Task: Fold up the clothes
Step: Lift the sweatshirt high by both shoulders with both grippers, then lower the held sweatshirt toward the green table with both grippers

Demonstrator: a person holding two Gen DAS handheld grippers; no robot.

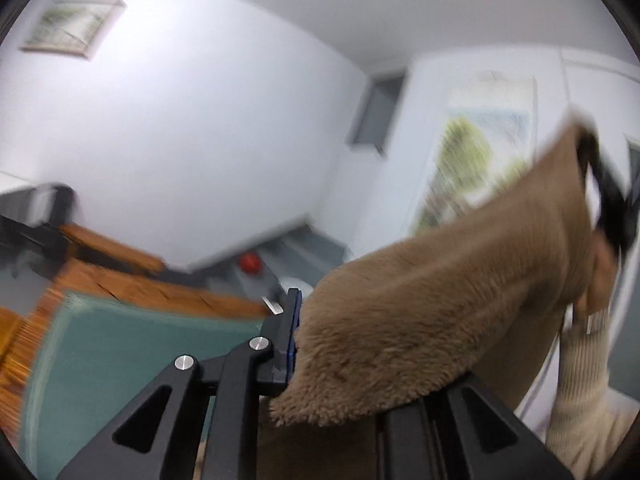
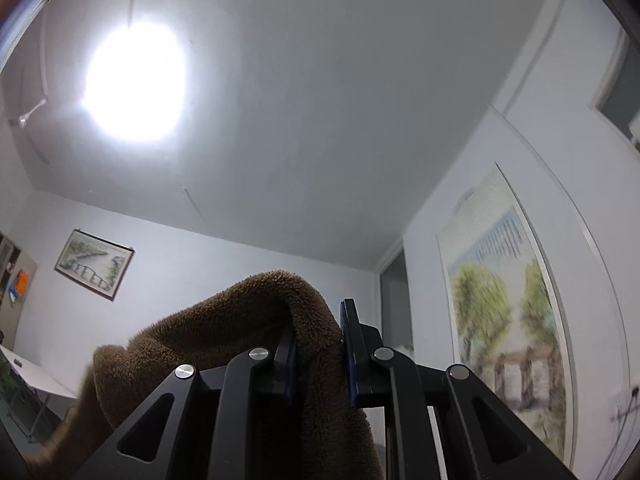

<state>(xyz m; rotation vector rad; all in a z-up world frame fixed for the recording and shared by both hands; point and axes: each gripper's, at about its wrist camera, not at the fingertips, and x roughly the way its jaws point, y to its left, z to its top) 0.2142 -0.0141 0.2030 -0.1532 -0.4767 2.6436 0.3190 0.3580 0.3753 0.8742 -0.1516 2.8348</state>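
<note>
Both grippers, left (image 1: 320, 344) and right (image 2: 318, 354), clamped on brown fleece garment (image 1: 420, 320), held in air stretched between them, probably to square it for folding

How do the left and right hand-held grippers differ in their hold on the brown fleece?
The left hand-held gripper points about level, and fleece covers one finger. The right hand-held gripper tilts toward the ceiling with both fingers visible either side of the fold. The fleece looks lighter tan by the left, darker by the right. Both are shut on it.
</note>
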